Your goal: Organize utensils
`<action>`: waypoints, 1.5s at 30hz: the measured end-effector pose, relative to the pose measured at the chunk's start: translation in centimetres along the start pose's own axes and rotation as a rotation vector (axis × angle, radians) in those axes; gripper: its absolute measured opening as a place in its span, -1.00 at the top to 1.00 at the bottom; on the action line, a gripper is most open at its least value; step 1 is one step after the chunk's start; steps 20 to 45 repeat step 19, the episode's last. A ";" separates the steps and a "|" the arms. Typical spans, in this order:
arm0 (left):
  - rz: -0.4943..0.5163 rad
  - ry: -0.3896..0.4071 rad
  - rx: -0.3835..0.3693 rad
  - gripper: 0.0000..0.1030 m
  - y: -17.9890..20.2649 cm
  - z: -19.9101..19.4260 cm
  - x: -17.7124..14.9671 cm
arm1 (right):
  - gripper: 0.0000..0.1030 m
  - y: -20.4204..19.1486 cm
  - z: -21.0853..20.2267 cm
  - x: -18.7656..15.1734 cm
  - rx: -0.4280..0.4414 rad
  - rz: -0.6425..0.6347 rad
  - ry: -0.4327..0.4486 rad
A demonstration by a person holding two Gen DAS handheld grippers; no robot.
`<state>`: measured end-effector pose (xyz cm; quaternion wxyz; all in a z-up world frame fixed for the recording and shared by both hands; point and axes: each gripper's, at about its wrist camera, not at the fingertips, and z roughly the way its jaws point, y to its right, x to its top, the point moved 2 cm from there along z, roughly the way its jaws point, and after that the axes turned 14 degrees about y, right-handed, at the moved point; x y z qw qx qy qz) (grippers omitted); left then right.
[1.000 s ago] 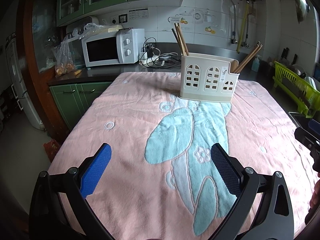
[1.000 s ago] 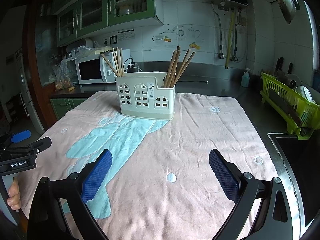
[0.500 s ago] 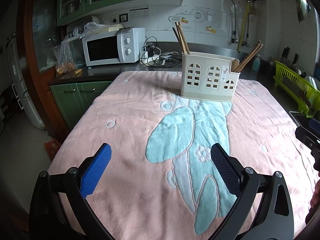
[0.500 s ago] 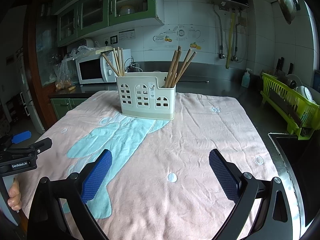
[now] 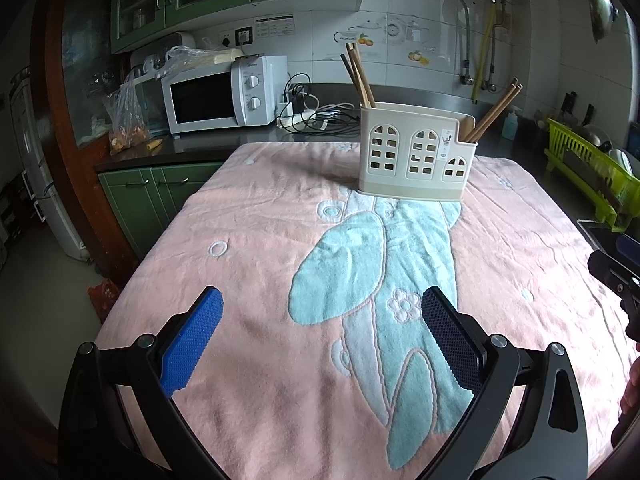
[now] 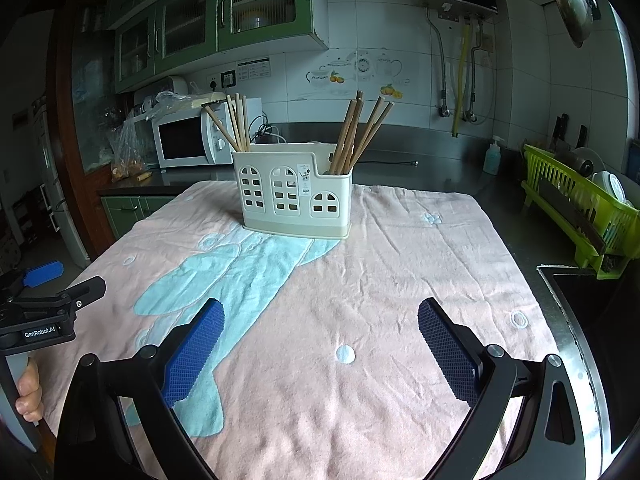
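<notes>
The left gripper (image 5: pixel 318 334) hovers with fingers spread wide, empty. Well ahead stands the cream holder (image 5: pixel 416 154) with chopsticks (image 6: pixel 356 136) on the pink towel (image 6: pixel 384 280). The right gripper (image 6: pixel 320 338) also gapes wide, empty.

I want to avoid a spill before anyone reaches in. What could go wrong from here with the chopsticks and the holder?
1. The chopsticks lean outward above the utensil holder, so an open right gripper reaching in might knock neighbouring sticks.
2. The holder stands free on a wrinkled pink towel; a sideways pull could tip or slide it.
3. The left gripper is also open and empty, so both closing on the holder might collide.
</notes>
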<state>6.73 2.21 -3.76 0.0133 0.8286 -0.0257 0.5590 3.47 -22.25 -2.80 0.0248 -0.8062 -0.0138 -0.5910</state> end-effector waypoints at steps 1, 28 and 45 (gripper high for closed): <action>-0.001 0.000 -0.002 -0.91 0.0 0.0 0.0 | -0.83 0.0 -0.1 0.0 0.000 -0.001 0.000; 0.012 -0.010 -0.011 -0.91 0.2 0.1 -0.3 | -0.83 -0.3 0.1 0.0 0.003 -0.005 -0.004; 0.012 -0.010 -0.011 -0.91 0.2 0.1 -0.3 | -0.83 -0.3 0.1 0.0 0.003 -0.005 -0.004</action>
